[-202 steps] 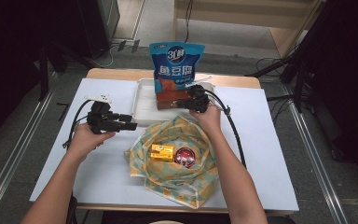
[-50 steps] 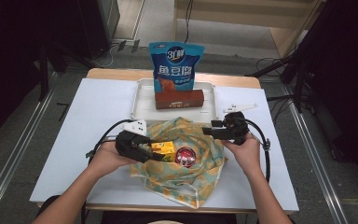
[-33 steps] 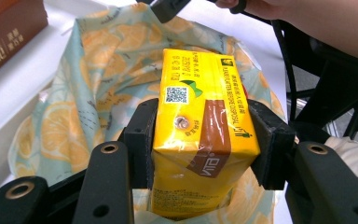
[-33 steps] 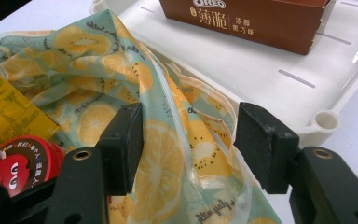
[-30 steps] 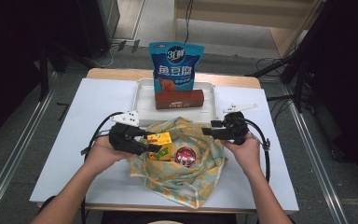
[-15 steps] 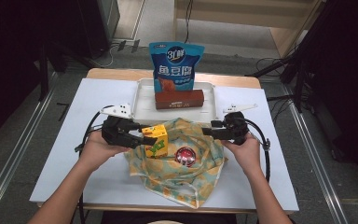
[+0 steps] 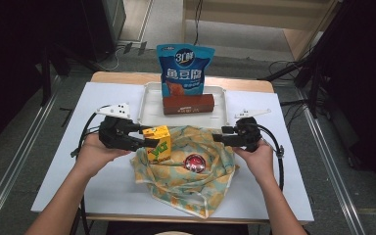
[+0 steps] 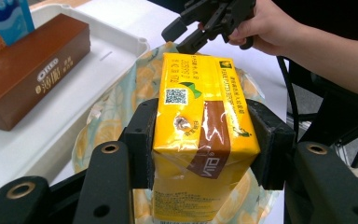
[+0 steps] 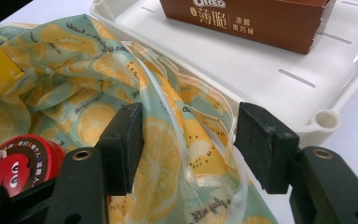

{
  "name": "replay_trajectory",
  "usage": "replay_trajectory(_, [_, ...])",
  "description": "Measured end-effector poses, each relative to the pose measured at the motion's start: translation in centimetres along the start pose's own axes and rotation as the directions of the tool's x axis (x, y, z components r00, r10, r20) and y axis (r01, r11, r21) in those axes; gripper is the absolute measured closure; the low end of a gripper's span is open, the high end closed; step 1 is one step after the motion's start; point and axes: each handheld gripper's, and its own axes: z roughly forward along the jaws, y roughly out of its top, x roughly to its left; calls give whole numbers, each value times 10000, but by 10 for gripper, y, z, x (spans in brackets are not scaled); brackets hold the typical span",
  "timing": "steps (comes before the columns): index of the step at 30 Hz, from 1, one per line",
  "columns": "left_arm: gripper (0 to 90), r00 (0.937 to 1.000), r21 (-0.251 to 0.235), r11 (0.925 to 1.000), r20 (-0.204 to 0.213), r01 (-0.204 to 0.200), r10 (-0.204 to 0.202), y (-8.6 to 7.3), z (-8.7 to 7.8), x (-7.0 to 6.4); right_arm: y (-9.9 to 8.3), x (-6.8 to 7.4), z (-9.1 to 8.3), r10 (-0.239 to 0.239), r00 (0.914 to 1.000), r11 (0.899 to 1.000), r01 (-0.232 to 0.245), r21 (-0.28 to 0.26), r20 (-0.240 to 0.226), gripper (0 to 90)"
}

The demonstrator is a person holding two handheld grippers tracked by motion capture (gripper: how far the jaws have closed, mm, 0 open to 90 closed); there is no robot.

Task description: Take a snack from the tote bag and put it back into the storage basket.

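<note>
Left tool (image 7: pixel 144 138): black, two jaws closed on the yellow carton (image 7: pixel 157 143), one pad on each side wall. Carton is a glossy rectangular drink box with brown band and a QR code, held just above the left edge of the cloth (image 7: pixel 186 181), tilted. In the left gripper view the carton (image 8: pixel 200 135) sits squarely between the pads, top end pointing away from the camera.

Cloth: one, thin, crumpled, pale green with a yellow fruit-slice print, spread on the white tabletop (image 7: pixel 58 171). One round red tin (image 7: pixel 194 162) lies on the cloth near its middle, apart from the carton.

Behind the cloth: one white plastic tray (image 7: pixel 149 105), rim touching the cloth's far edge. In it one brown cardboard box (image 7: pixel 188 104), long and flat, and one blue glossy pouch (image 7: pixel 185 70) standing upright behind the box.

Right tool (image 7: pixel 218 137): black, jaws apart, holding nothing, at the cloth's right edge. In the right gripper view a fold of cloth (image 9: pixel 186 135) lies between the open pads; contact not clear.
</note>
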Motion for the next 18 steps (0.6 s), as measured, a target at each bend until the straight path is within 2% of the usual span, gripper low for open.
replay_trajectory(10, [510, 9996, -328, 9994, -240, 125, -133, 3, -16, 1, 0, 0, 0, -6, 10000, 10000, 6, 7, -4, 425])
replay_trajectory(18, [511, 9980, -381, 9989, -552, 282, -303, 1, -25, 7, 0, 0, 0, -6, 10000, 10000, 6, 7, 4, 425])
